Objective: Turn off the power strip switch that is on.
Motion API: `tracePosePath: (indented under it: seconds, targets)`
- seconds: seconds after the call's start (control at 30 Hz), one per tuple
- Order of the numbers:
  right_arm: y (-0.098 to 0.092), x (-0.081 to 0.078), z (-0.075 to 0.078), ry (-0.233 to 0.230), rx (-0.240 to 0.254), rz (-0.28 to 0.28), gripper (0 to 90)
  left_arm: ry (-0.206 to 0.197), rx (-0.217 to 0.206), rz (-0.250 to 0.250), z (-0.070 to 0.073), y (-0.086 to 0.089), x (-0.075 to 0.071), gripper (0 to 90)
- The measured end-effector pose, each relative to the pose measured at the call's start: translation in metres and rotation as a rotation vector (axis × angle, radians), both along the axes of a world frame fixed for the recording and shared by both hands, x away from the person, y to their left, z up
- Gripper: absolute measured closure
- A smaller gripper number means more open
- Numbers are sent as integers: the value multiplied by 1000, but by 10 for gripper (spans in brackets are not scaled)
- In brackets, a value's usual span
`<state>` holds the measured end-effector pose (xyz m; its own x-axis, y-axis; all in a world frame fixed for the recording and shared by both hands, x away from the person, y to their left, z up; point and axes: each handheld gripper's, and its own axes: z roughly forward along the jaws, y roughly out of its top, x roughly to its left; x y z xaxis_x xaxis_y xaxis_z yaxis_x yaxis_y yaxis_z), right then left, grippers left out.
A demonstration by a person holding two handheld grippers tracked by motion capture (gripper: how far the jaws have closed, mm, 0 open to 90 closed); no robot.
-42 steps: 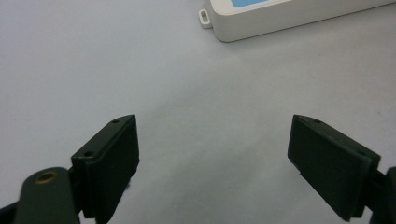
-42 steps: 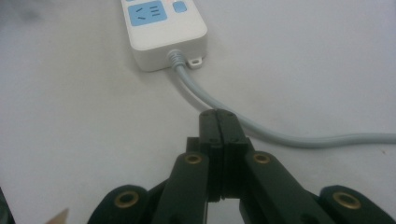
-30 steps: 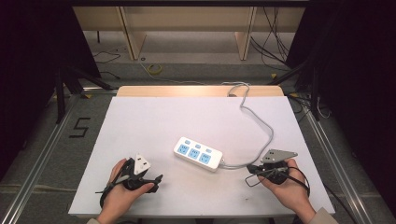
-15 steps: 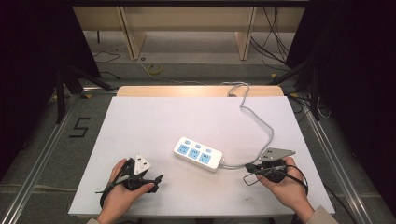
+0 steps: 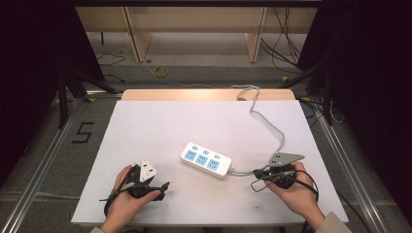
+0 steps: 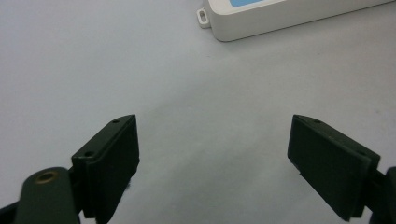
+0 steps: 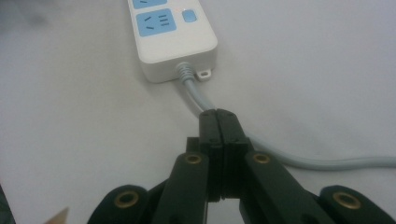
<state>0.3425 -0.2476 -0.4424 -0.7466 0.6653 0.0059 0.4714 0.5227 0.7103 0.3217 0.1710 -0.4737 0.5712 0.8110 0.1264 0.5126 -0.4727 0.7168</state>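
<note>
A white power strip (image 5: 206, 160) with blue sockets lies mid-table, and its near corner (image 6: 280, 16) tops the left gripper view. Its grey cable (image 5: 269, 124) leaves the right end and loops to the back edge. My left gripper (image 5: 158, 187) rests near the front left in a hand, pointing toward the strip; its jaws (image 6: 212, 154) stand wide open over bare table. My right gripper (image 5: 257, 183) sits at the front right, just off the strip's cable end. Its jaws (image 7: 218, 119) are shut pad to pad, and the cable (image 7: 327, 162) passes under their tips.
The white table (image 5: 160, 126) has a wooden strip along its back edge (image 5: 194, 94). Metal rails (image 5: 43, 160) run along both sides, with a floor marking "5" (image 5: 82, 132) at the left. Wooden furniture legs and loose cables (image 5: 160, 72) lie beyond the table.
</note>
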Motion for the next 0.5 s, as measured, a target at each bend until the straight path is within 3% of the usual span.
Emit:
tracePosePath:
  seconds: [0.5]
  targets:
    - [6, 2, 2, 3, -9, 14, 900, 1, -1, 0, 0, 0, 0, 166]
